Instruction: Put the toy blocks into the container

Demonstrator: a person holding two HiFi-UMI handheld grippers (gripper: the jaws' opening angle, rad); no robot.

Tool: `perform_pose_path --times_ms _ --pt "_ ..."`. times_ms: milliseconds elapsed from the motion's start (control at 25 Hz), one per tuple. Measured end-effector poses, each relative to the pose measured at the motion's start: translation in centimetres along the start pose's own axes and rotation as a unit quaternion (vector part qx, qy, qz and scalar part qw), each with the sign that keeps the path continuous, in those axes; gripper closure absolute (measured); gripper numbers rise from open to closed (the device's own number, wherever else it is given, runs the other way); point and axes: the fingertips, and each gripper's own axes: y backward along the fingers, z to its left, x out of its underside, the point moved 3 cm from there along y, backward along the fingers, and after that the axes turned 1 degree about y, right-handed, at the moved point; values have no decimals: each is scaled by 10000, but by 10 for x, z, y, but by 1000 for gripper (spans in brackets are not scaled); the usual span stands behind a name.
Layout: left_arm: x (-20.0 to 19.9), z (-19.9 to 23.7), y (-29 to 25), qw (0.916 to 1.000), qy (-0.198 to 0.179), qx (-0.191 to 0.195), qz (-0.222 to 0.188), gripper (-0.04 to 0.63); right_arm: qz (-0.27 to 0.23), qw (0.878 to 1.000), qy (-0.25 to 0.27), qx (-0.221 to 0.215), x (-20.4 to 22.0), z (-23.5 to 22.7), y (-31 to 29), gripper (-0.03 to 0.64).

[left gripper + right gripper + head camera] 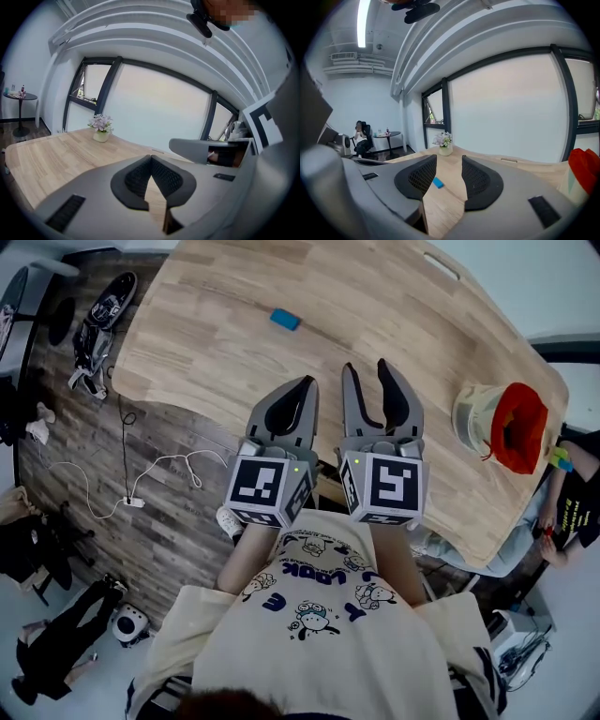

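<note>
One blue block [285, 319], container [469, 416], flowerpot [445, 150]

Small blue toy block [285, 319], rectangular, lying flat and alone on the wooden table [206, 352] toward its far side, pale round container [469, 413], red at its mouth, well apart near the right edge.

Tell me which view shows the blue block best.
The head view: the blue block lies whole and unobstructed on the table. The right gripper view shows it small, beyond the open right gripper. The left gripper view misses it.
</note>
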Motion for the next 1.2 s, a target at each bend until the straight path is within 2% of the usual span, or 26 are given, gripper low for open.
perform_pose_path --times_ms 320,600,1200 --pt "-2 52 1 9996 200 -108 169 565 187 9997 86 -100 6 35 -39 428" --pt "-3 86 -6 9992 332 -182 145 565 383 9989 164 -199 17 54 -66 428" --pt "7 134 -41 9968 584 -223 495 565 812 9953 344 -412 43 58 -132 426"
